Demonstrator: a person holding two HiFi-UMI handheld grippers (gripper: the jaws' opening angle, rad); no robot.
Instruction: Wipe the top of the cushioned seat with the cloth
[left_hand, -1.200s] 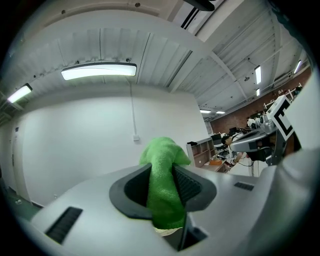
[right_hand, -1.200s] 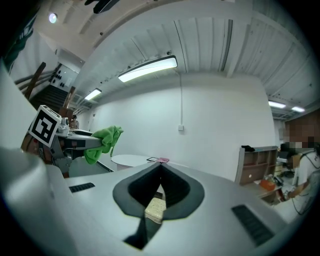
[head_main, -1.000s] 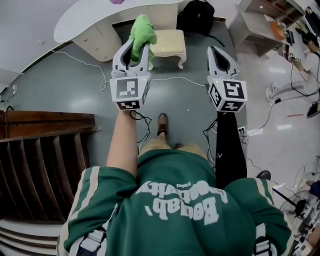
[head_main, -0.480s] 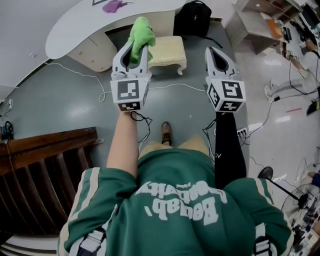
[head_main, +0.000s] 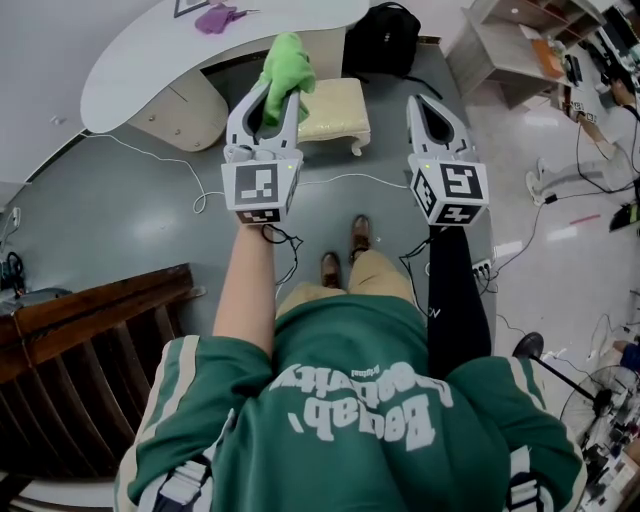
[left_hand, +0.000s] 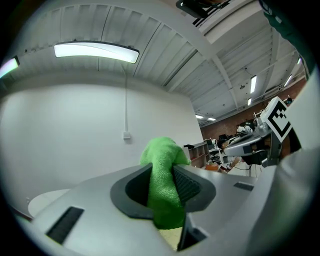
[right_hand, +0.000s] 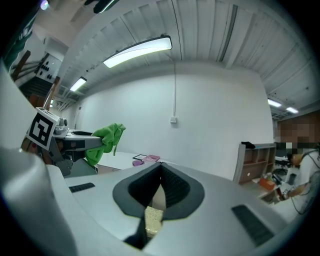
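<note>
- Grey glossy floor (head_main: 140, 215), reflecting overhead lamps; a white cable (head_main: 150, 150) trailed across it, and a white power strip (head_main: 506, 249) lay at the right.
- White curved table (head_main: 130, 60) at the far side, with a purple item (head_main: 215, 17) on top; a black bag (head_main: 385, 40) stood on the floor just beside it.
- Pale open shelf unit (head_main: 500, 45) at the upper right.
- Dark wooden slatted structure (head_main: 90, 370) at the lower left.
- Plain white wall (left_hand: 75, 130) with a small box (left_hand: 126, 135) fed by a vertical conduit; ribbed white ceiling (left_hand: 165, 45) carrying a lit strip light (left_hand: 95, 51).

Cushioned seat (head_main: 335, 103) on the floor (head_main: 150, 210) ahead, just right of the desk (head_main: 150, 50); bag (head_main: 385, 40) behind it; shelf unit (head_main: 510, 40) further right
</note>
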